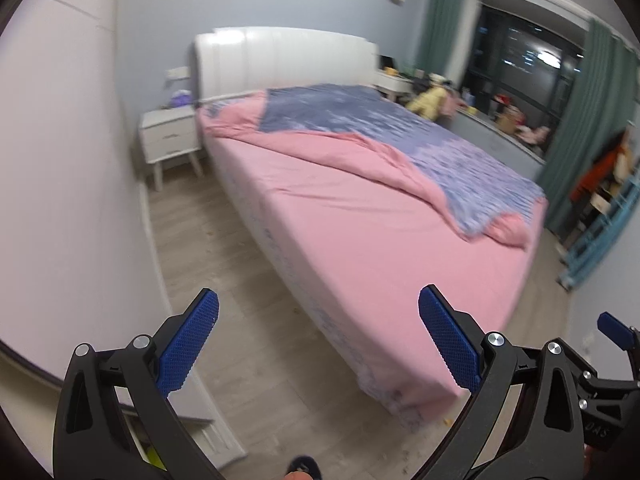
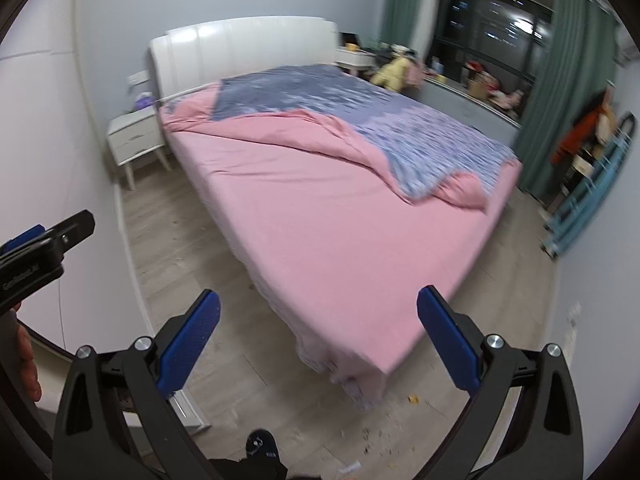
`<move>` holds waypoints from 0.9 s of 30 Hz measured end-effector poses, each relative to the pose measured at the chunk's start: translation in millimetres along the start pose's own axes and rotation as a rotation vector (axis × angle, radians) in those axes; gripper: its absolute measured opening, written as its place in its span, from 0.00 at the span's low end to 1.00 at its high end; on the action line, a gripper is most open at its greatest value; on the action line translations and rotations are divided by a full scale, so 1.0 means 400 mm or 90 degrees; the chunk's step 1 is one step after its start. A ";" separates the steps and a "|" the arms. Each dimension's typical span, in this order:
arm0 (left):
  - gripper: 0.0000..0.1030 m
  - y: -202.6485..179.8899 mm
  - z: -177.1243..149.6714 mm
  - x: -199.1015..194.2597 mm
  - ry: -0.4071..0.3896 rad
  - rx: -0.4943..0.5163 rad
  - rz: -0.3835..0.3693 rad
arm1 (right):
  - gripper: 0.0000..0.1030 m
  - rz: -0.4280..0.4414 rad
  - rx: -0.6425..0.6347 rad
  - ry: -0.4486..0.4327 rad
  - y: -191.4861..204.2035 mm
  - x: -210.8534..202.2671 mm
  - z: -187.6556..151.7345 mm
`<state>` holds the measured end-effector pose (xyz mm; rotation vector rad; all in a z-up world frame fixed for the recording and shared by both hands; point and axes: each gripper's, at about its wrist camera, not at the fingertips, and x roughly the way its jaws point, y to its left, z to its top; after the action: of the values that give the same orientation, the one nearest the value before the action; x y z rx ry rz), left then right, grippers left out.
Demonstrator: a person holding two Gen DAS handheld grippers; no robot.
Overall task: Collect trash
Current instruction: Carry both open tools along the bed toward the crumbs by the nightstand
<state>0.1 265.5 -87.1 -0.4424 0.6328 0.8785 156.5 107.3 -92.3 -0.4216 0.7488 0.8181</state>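
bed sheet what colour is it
Pink; the bed sheet shows best in the right wrist view.

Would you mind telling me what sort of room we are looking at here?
A bedroom in a home: a large bed with a pink sheet, a white nightstand beside it, and green curtains at a dark window.

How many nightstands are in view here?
2. One nightstand stands on the floor left of the bed, by the headboard. The other nightstand is on the bed's far side, near the window, partly hidden by clutter.
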 end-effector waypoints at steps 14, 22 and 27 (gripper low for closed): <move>0.94 0.233 0.160 0.199 -0.003 -0.184 0.187 | 0.93 0.190 -0.176 0.017 0.254 0.376 0.337; 0.94 0.315 0.368 0.363 0.005 -0.242 0.257 | 0.93 0.287 -0.257 0.014 0.340 0.570 0.575; 0.94 0.350 0.464 0.448 0.002 -0.232 0.272 | 0.93 0.311 -0.285 0.018 0.401 0.666 0.657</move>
<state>31.8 557.3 -85.1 -0.6487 0.5801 1.4114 266.0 498.3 -121.7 -0.6620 0.7020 1.4532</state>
